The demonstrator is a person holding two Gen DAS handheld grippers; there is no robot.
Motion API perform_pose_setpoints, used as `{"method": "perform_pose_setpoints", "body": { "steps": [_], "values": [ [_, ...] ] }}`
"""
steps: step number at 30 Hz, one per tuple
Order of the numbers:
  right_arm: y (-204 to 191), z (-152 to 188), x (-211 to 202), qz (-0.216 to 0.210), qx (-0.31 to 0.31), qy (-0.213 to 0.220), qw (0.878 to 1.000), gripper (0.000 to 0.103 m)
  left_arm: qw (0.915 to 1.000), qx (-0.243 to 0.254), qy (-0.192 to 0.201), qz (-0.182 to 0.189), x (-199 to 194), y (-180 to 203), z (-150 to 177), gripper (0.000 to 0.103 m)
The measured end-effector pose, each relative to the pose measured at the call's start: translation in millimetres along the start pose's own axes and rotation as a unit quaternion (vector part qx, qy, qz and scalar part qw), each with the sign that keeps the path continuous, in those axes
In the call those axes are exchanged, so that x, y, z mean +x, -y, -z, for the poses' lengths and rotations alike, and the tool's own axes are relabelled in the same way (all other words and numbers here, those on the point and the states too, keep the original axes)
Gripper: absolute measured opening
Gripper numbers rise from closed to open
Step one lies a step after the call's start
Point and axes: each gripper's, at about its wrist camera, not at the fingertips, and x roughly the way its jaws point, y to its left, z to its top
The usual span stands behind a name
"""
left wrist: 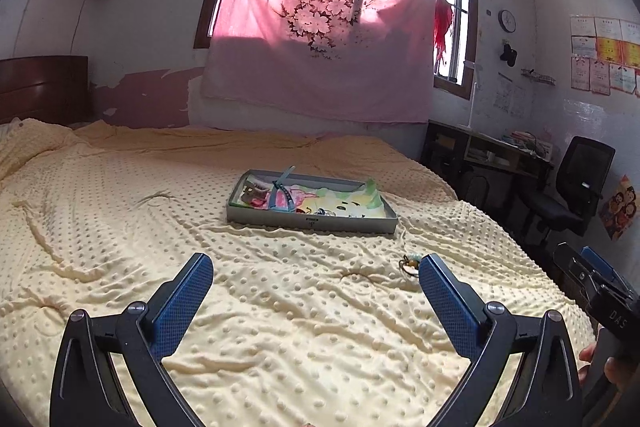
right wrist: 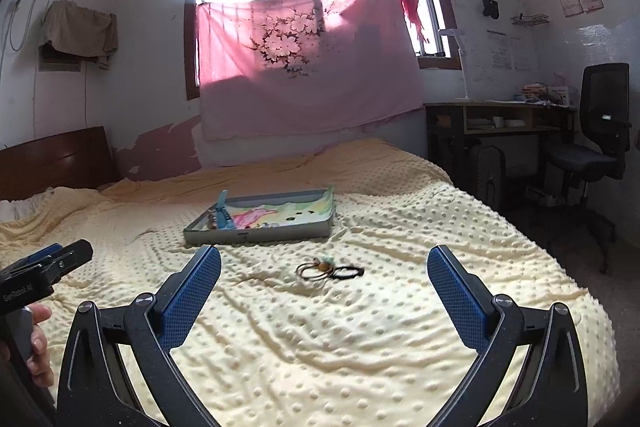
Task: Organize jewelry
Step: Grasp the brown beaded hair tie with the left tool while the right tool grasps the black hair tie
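A shallow grey tray (left wrist: 312, 223) (right wrist: 256, 235) rests on the yellow dotted bedspread, lined with a colourful picture. A blue strap (left wrist: 282, 193) (right wrist: 222, 215) and small jewelry pieces lie in its left end. A corded bracelet with beads (right wrist: 330, 269) (left wrist: 408, 264) lies on the bedspread in front of the tray, partly hidden by a finger in the left wrist view. My left gripper (left wrist: 316, 287) hovers open over the bed, well short of the tray. My right gripper (right wrist: 324, 283) is open too, with the bracelet lying beyond its fingertips, untouched.
The bedspread (left wrist: 280, 327) is wrinkled. A dark wooden headboard (left wrist: 44, 87) stands at the left. A desk (right wrist: 500, 123) and black office chair (right wrist: 600, 139) stand past the bed's right edge. A pink cloth (right wrist: 308, 67) hangs under the window. A person's hand (right wrist: 38, 343) holds the other gripper.
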Motion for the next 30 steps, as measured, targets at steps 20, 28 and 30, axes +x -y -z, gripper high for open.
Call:
{"method": "perform_pose_setpoints", "body": {
  "steps": [20, 28, 30],
  "values": [
    [26, -38, 117, 0.031, -0.005, 0.000, 1.000, 0.102, 0.9999, -0.011, -0.008, -0.005, 129, 38, -31, 0.103],
    [42, -19, 168, 0.019, 0.015, -0.052, 0.998, 0.087, 0.9949, -0.015, -0.087, 0.049, 193, 53, -13, 0.082],
    [43, -11, 177, 0.019, 0.009, -0.067, 0.998, 0.076, 0.9933, -0.012, -0.096, 0.063, 201, 58, -6, 0.082]
  ]
}}
